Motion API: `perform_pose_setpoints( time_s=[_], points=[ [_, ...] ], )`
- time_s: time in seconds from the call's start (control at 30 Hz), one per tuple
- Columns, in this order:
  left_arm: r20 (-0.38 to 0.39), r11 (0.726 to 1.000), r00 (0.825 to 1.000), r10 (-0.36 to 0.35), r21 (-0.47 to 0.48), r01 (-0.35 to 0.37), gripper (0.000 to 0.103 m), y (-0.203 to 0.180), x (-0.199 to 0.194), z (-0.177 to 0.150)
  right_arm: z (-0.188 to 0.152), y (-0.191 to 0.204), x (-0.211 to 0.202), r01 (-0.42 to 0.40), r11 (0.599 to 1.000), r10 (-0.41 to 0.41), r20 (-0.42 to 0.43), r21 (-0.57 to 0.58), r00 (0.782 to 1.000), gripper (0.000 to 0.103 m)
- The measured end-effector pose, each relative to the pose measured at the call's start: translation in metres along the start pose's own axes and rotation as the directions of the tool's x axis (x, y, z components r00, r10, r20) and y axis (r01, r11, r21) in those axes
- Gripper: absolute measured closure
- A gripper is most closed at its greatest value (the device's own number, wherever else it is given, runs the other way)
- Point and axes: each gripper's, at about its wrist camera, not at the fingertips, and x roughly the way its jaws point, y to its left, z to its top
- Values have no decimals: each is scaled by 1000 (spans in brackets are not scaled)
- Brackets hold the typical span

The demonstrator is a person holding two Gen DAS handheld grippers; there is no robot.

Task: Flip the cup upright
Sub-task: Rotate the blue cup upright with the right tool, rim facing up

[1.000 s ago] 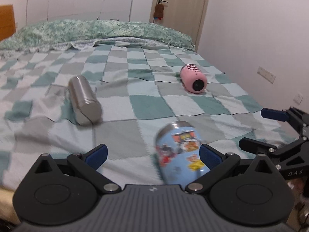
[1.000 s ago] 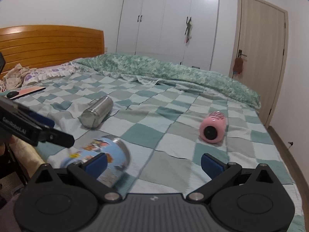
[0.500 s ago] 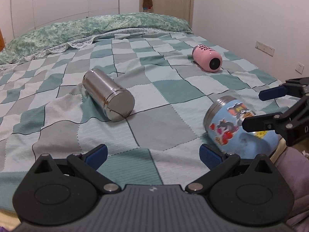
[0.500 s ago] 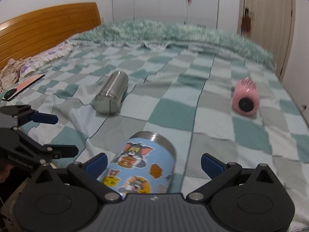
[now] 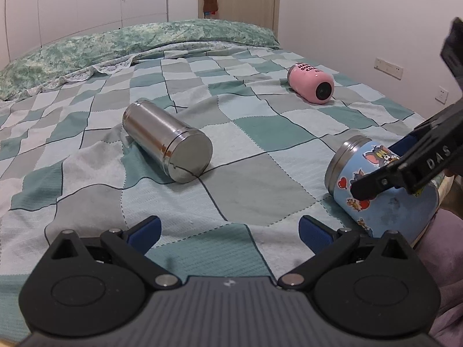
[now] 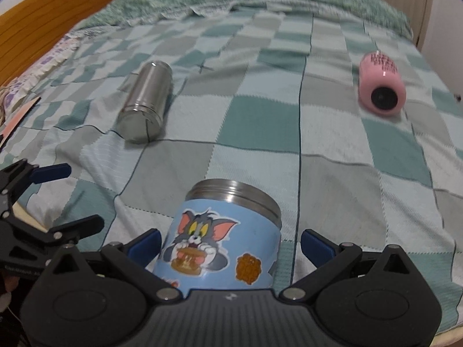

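A blue cartoon-sticker cup (image 6: 222,240) with a steel rim lies on its side at the near edge of the bed. It sits between the open fingers of my right gripper (image 6: 230,243), nearer the left finger; I cannot tell if they touch. In the left wrist view the cup (image 5: 385,190) is at the right with my right gripper (image 5: 405,159) around it. My left gripper (image 5: 230,230) is open and empty over the bedspread; it also shows in the right wrist view (image 6: 60,196), left of the cup.
A steel cup (image 5: 167,141) lies on its side mid-bed, and a pink cup (image 5: 311,82) lies on its side at the far right. The checked bedspread (image 5: 249,185) is soft and wrinkled. A wooden headboard (image 6: 49,20) is at the left.
My right gripper has moved forward and down so the blue cup now lies between its fingers. My left gripper has drawn left, away from the blue cup.
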Motion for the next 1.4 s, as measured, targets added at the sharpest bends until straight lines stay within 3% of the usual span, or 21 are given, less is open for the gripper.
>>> perform_pose_setpoints(
  time_s=[0.07,0.17,0.43,0.57,0.77,0.97,1.17,1.3,1.4],
  points=[
    [0,1000,1000,1,-5,-1,0,2,1,0,6,-4,7,-14,1000,15,-42,28,999,3],
    [3,1000,1000,0,-8,0,0,3,2,-1,12,-8,14,-56,997,61,-92,61,994,15],
    [10,1000,1000,-12,-12,12,0,1,1,0,17,-12,18,-98,992,109,-140,82,984,16],
    [12,1000,1000,-14,-18,14,0,0,0,-1,12,-16,10,-125,988,133,-88,95,987,17],
    [35,999,999,-24,-32,25,0,-4,-7,2,-7,-30,-18,-225,970,216,93,94,972,18],
    [59,999,998,-25,-28,27,0,-8,-16,8,-27,-30,-52,-229,973,215,321,8,922,19],
    [71,999,997,-8,-34,11,0,-10,-19,13,-29,-17,-66,-113,989,146,531,-95,835,20],
    [66,999,998,0,-42,3,0,-10,-18,13,-26,-7,-54,5,988,88,603,-151,793,20],
    [63,999,998,5,-47,-2,0,-10,-18,12,-25,-4,-38,44,984,74,617,-174,783,20]
  ],
)
